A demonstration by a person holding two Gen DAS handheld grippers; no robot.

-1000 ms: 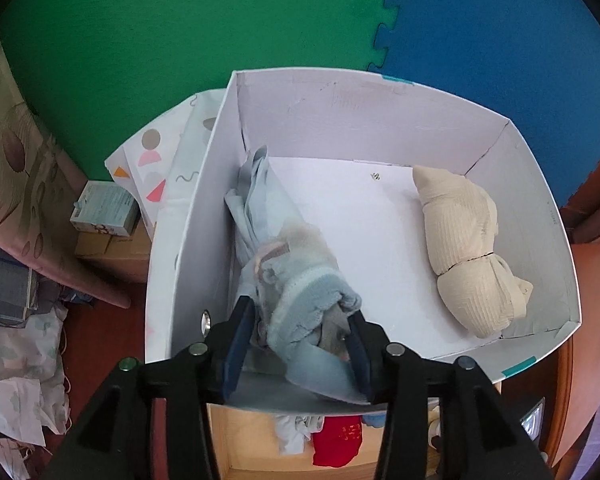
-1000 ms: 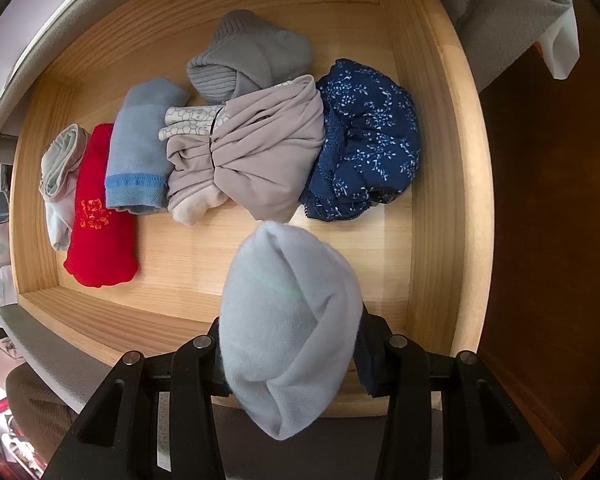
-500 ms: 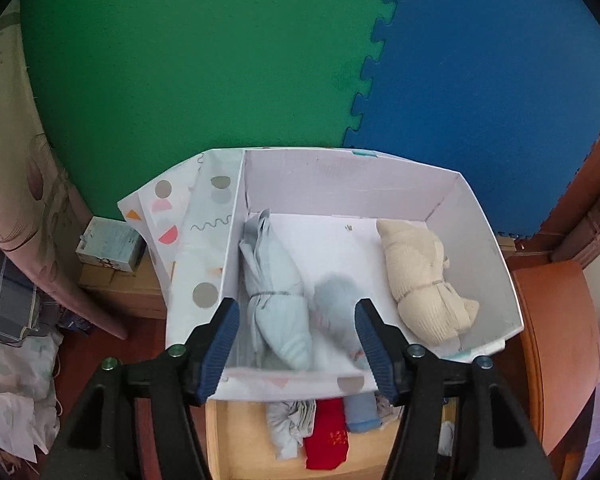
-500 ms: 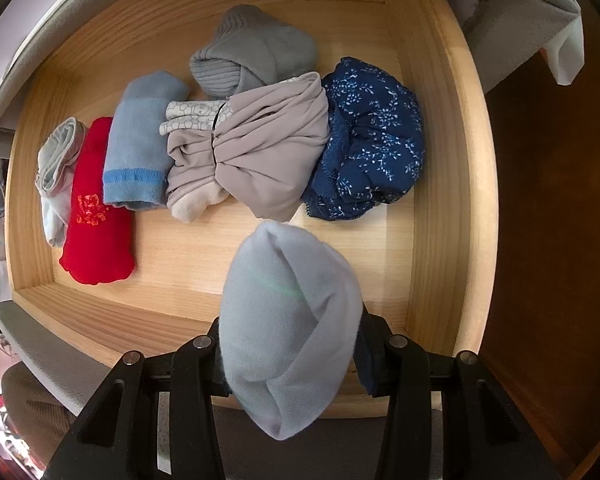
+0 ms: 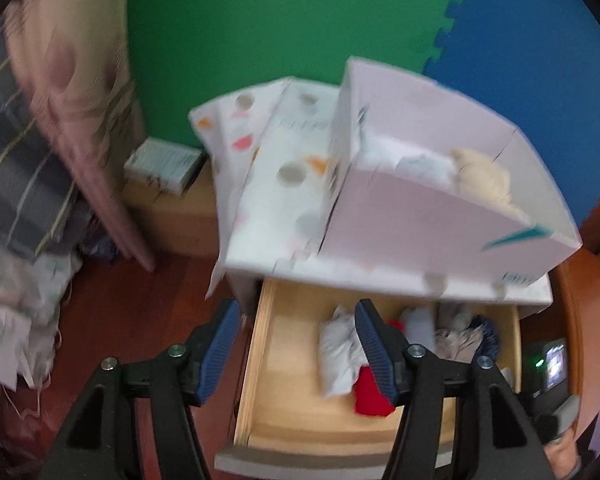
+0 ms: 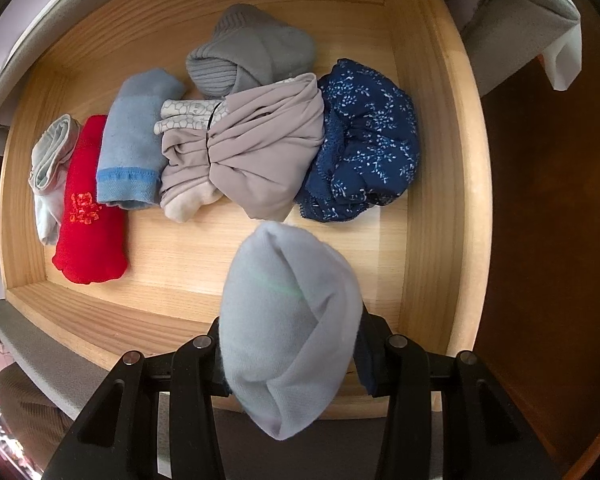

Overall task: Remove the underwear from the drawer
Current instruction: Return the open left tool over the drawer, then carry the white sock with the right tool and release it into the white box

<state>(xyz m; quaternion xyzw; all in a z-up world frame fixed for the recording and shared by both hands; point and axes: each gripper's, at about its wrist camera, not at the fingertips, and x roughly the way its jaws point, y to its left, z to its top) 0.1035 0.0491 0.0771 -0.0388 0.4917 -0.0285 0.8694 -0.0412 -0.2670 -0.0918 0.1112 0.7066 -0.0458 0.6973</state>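
My right gripper (image 6: pixel 288 356) is shut on a rolled pale blue underwear (image 6: pixel 288 320) and holds it above the front of the open wooden drawer (image 6: pixel 432 160). In the drawer lie several rolled pieces: red (image 6: pixel 88 216), light blue (image 6: pixel 134 148), grey (image 6: pixel 252 52), beige (image 6: pixel 252 148) and navy floral (image 6: pixel 364 140). My left gripper (image 5: pixel 296 344) is open and empty, above the drawer's left edge (image 5: pixel 256 360). The white box (image 5: pixel 440 216) behind the drawer holds a cream roll (image 5: pixel 484 176) and pale pieces.
A patterned box lid (image 5: pixel 260 160) leans left of the white box. A small carton (image 5: pixel 164 164) and piled fabric (image 5: pixel 28 184) sit at the left. Green and blue foam mats (image 5: pixel 300 20) lie beyond. Dark wood furniture (image 6: pixel 540 240) flanks the drawer's right.
My left gripper let go of a blue roll in the white box, opened, and pulled back toward the drawer. The right gripper still holds its roll, nearly still.
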